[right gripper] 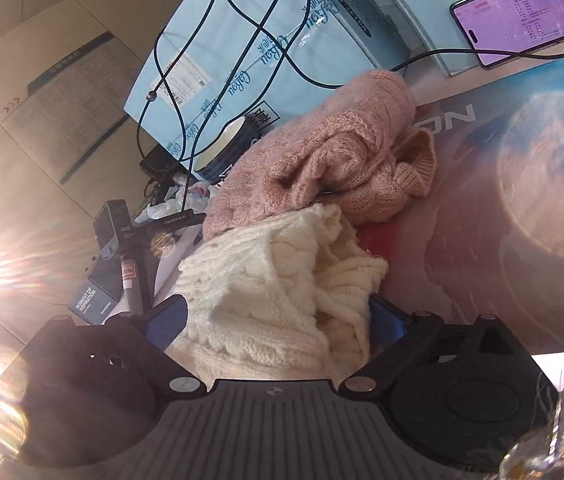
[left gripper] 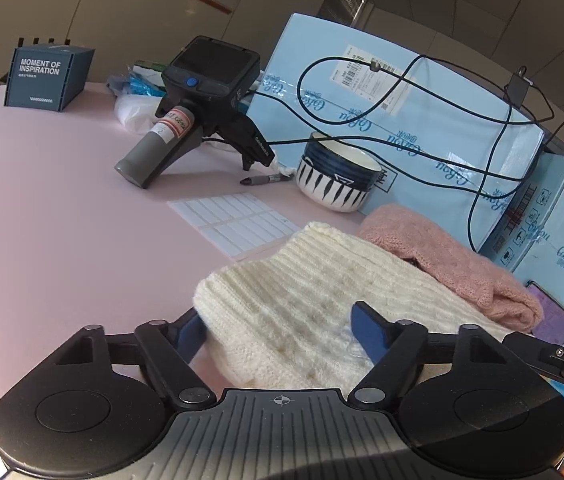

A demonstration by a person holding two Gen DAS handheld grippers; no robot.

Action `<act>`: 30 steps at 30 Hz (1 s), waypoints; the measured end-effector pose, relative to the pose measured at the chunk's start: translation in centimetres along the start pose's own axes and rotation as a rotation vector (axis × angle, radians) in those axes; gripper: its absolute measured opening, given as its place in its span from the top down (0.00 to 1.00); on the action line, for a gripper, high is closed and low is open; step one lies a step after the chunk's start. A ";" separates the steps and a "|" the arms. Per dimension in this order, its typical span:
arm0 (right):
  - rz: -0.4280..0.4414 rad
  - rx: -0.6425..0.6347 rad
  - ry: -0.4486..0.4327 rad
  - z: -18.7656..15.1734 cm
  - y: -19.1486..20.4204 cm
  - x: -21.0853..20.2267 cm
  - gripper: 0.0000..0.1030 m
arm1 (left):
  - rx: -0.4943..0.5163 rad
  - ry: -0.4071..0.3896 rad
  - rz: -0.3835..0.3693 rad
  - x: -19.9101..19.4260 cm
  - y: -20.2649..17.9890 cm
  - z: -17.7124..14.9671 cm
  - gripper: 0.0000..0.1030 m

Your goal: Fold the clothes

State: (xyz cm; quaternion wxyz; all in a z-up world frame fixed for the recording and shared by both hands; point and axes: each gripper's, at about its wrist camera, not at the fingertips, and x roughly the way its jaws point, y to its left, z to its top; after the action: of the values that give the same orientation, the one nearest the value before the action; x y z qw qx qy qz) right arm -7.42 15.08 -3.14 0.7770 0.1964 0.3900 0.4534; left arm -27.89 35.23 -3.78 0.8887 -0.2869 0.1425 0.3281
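Pink tabletop (left gripper: 41,208) carries my cream knit sweater (left gripper: 294,300) beside the pink sweater (left gripper: 442,256), both my left tongs (left gripper: 282,328) and right tongs (right gripper: 277,320) spread wide around its bunched edges, seemingly to grip for folding.

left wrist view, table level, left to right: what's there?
Dark blue printed box → spare hand-held gripper lying on the table → white label sheet → blue-and-white patterned ceramic bowl → pink knitted garment → phone with a lit purple screen.
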 end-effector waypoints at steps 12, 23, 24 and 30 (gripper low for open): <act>0.085 0.022 -0.059 -0.6 -2.2 -7.5 0.66 | 0.076 -0.106 -0.185 -8.0 -3.9 -2.6 0.69; -0.005 0.057 -0.350 3.6 -8.9 -18.8 0.69 | 0.255 -0.029 -0.536 -4.7 -17.6 -4.7 0.70; -0.042 0.053 -0.397 4.0 -9.6 -19.9 0.69 | 0.274 -0.011 -0.572 -3.8 -19.3 -4.9 0.70; -0.264 0.039 -0.561 5.5 -13.8 -23.5 0.69 | 0.388 0.096 -0.727 2.5 -30.2 -7.1 0.70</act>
State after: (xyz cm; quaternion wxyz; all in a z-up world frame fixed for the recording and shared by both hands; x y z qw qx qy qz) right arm -2.23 -11.91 1.22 0.9026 0.2765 0.1912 0.2689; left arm -6.42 13.46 2.09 0.9765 -0.1609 0.1325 -0.0540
